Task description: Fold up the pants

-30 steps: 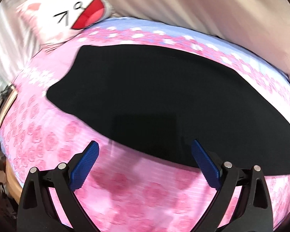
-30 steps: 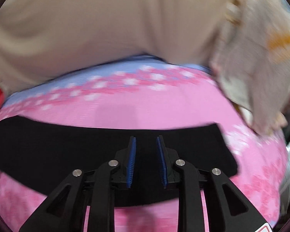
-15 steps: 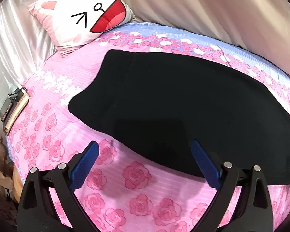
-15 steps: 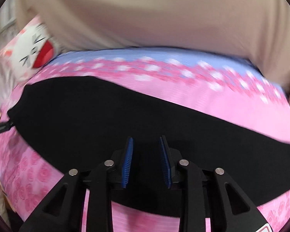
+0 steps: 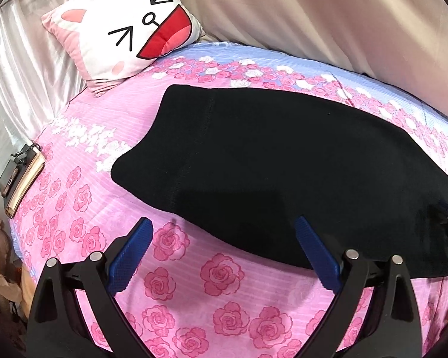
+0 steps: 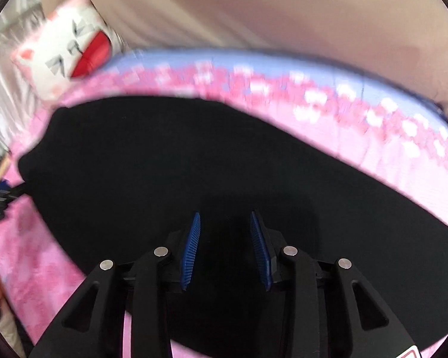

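**Q:** What has changed at the near edge of the bed?

**A:** The left gripper [image 5: 221, 249], jaws spread wide and empty, hangs over the rose-print bedsheet [image 5: 170, 271] just short of the near hem of the black pants [image 5: 283, 161]. Over the past second its view has swung so that the waist end of the pants has slid toward centre frame. The right gripper [image 6: 225, 247], jaws narrowly parted and holding nothing, has travelled along the garment from the cuff end toward its middle and now hovers over black cloth; the right wrist view is smeared by motion.

**Q:** What does that mean for the fold?

**A:** The pants lie flat along the bed, seemingly already folded leg over leg. Both tools appear to be lining up for the next fold, with no grasp made yet.

**Q:** And the materials, moving back?

**A:** The pants are a matte, light-swallowing black, with faint stitched seam lines near the waist and a rounded corner. The sheet under them is finely striped pink, printed with roses, shifting to a blue band farther off. Beyond sit a soft cat-face pillow [image 5: 125, 29], beige drapery and shiny silver curtains.
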`<state>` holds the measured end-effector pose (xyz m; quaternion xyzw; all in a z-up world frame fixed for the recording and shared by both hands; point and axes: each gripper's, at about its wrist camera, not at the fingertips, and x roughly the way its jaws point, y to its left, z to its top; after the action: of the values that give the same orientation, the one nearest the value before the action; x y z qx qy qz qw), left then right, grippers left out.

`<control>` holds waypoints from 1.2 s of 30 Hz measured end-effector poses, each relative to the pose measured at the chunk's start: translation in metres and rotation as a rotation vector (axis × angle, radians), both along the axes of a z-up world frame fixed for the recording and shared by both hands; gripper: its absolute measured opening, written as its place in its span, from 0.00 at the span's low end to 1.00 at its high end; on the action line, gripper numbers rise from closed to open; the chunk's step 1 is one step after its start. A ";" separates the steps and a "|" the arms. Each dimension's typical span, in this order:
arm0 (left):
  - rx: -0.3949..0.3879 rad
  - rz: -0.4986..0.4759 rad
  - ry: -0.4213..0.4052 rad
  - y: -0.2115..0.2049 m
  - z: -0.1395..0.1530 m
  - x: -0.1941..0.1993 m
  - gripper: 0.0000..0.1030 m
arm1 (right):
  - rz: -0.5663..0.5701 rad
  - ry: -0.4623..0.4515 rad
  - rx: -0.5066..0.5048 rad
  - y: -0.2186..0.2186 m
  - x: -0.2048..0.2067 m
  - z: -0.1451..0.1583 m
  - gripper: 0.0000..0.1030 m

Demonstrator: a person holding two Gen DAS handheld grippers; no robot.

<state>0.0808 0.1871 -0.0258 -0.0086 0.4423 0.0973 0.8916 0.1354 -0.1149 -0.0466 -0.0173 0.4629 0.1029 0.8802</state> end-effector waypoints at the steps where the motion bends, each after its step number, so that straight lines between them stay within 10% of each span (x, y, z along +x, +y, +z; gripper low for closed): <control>1: 0.001 -0.002 -0.001 0.000 0.001 0.000 0.92 | -0.005 -0.019 0.007 0.000 0.000 -0.002 0.33; 13: 0.001 -0.014 0.000 -0.022 0.009 -0.004 0.92 | -0.079 -0.089 0.056 -0.041 -0.017 0.023 0.37; 23: 0.013 -0.105 -0.004 -0.094 0.008 -0.012 0.92 | -0.769 -0.137 -0.044 -0.351 -0.160 0.024 0.55; 31: 0.037 -0.166 0.006 -0.163 0.010 -0.019 0.92 | -0.831 -0.085 0.040 -0.446 -0.181 -0.010 0.55; 36: 0.055 -0.166 0.016 -0.183 0.011 -0.017 0.92 | -0.802 -0.087 0.051 -0.447 -0.165 -0.013 0.13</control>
<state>0.0640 0.0046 -0.0146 0.0532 0.4460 0.0351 0.8928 -0.0297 -0.5619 -0.0595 0.1823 0.3926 -0.2382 0.8694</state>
